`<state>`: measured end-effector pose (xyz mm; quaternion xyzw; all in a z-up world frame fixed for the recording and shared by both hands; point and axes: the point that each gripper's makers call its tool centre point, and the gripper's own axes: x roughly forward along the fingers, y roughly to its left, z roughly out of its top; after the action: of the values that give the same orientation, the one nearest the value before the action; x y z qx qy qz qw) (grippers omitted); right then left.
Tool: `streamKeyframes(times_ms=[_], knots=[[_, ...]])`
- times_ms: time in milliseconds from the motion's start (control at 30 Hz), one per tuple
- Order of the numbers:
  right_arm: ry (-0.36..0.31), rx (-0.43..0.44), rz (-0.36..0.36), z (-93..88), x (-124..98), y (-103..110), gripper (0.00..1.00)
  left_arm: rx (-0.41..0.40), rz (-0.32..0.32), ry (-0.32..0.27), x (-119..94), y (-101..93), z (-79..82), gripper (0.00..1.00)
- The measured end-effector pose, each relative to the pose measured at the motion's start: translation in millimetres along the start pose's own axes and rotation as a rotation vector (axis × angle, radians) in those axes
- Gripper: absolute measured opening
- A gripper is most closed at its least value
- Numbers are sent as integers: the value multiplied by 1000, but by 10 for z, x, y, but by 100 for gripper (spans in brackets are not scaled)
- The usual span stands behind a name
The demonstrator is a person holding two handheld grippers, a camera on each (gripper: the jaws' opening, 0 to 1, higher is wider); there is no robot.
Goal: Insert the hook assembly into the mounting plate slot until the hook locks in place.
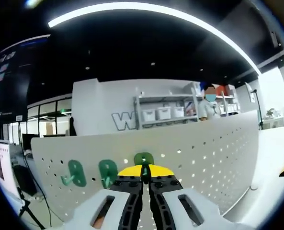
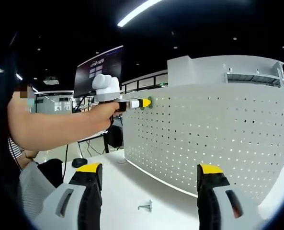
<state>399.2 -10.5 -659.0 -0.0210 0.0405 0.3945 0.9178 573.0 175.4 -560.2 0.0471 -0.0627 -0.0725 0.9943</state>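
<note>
The left gripper [image 1: 145, 178] is pinching a green hook [image 1: 143, 162] against the pegboard [image 1: 213, 153]; a tilt risks missing the slot. The right gripper [image 2: 150, 181] is hanging wide open and empty

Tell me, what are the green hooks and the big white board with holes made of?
The green hooks look like moulded plastic: solid colour, rounded shape, soft sheen. The big white board with holes looks like painted sheet metal, though stiff plastic is possible: thin, flat, with neat rows of punched holes. The small grey hook lying on the white table looks like bare metal.
</note>
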Motion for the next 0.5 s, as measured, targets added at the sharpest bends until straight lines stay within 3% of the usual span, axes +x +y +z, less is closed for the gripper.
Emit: streamKeyframes(times_ms=[500], knots=[[2, 15, 5, -25, 11, -12, 78, 53, 6, -2, 31, -1, -19, 3]])
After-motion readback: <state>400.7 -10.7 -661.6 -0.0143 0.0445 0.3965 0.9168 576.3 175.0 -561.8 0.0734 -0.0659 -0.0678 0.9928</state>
